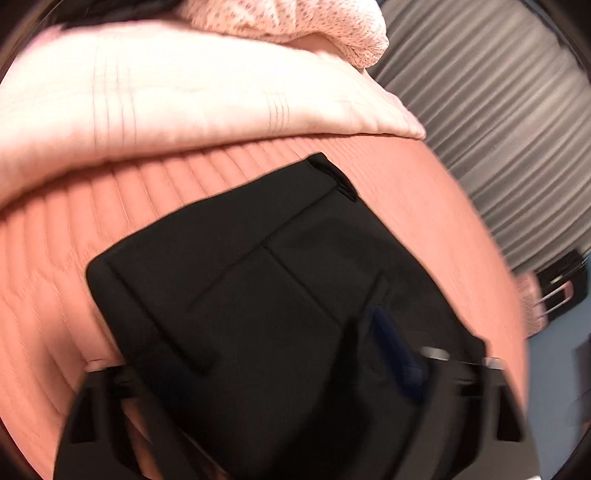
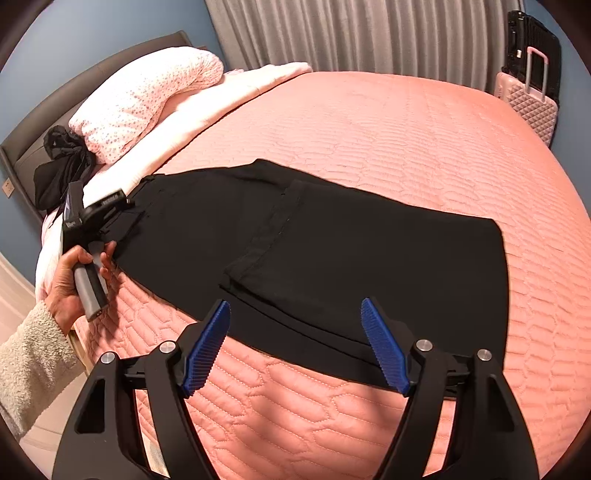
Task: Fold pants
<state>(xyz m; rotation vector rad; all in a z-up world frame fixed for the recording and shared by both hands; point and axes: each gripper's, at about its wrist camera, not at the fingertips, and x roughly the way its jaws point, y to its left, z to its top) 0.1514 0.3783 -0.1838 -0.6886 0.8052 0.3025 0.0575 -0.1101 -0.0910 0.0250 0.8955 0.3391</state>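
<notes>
Black pants (image 2: 332,251) lie folded on the pink quilted bed (image 2: 406,140), with the leg ends laid over the upper part. My right gripper (image 2: 295,339) is open and empty, hovering over the near edge of the pants. My left gripper (image 2: 122,206) is at the waistband end on the left, held by a hand. In the blurred left wrist view the pants (image 1: 258,288) fill the middle and cover the space between the fingers; one blue pad (image 1: 395,350) shows, and I cannot tell whether the jaws hold the cloth.
A pale folded blanket (image 2: 207,99) and a dotted pillow (image 2: 147,92) lie at the head of the bed, with a dark bundle of cloth (image 2: 62,162) by the headboard. Grey curtains (image 2: 351,33) hang behind. A pink suitcase (image 2: 528,103) stands at the right.
</notes>
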